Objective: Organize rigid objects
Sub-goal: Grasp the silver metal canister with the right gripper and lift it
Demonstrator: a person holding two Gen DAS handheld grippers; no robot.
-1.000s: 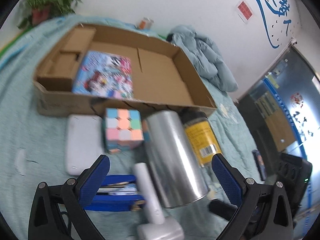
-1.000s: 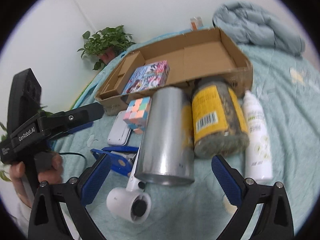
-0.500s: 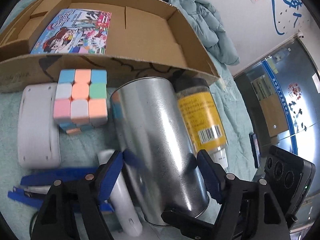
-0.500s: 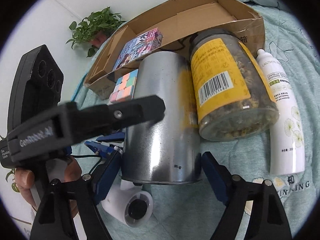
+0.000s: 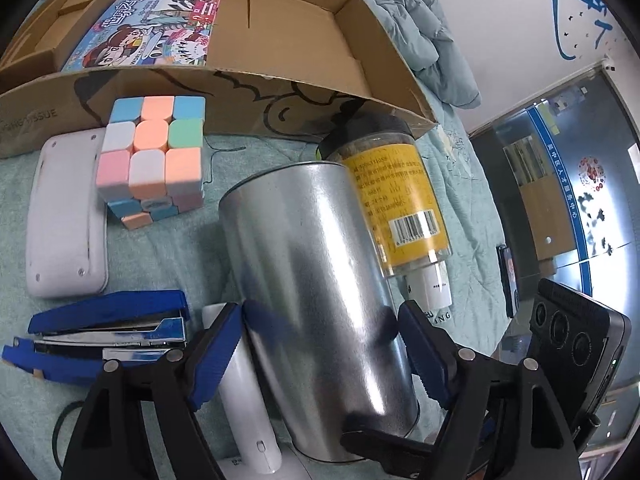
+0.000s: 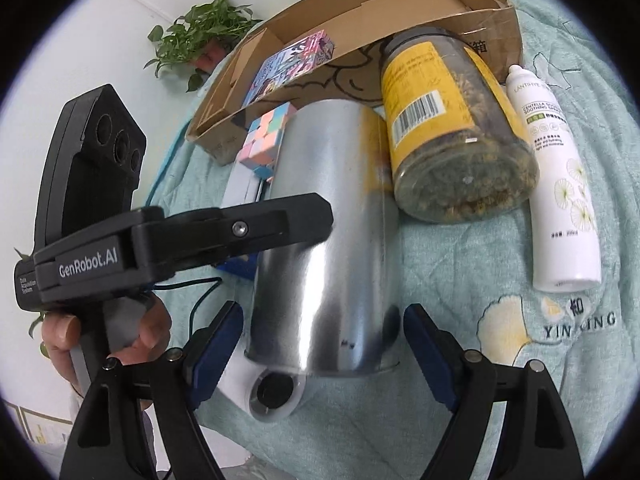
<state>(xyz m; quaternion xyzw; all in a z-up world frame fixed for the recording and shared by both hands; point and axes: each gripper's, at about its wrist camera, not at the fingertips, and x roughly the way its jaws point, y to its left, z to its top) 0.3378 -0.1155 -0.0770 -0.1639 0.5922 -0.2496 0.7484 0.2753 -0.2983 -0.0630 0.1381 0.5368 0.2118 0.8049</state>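
Note:
A shiny metal can (image 5: pixel 320 260) lies on its side on the pale green bedcover, touching a yellow-labelled jar (image 5: pixel 400 200). My left gripper (image 5: pixel 320 320) straddles the can; its blue pads touch both sides while the jaws are opening slightly. In the right wrist view my right gripper (image 6: pixel 322 320) clasps the can (image 6: pixel 328 184) near its rimmed near end, pads against both sides. The left gripper's black finger (image 6: pixel 256 228) crosses over the can's middle, and a hand (image 6: pixel 64 332) holds that gripper.
An open cardboard box (image 5: pixel 280 92) holding a picture book (image 5: pixel 148 28) stands just behind. A pastel cube (image 5: pixel 152 156), white flat device (image 5: pixel 64 220), blue stapler (image 5: pixel 108 328) and white handle-shaped gadget (image 5: pixel 248 412) lie left of the can. A white bottle (image 6: pixel 560 176) lies right of the jar.
Both grippers came down and in over the can. Their jaws narrowed from wide open to close around the can's sides.

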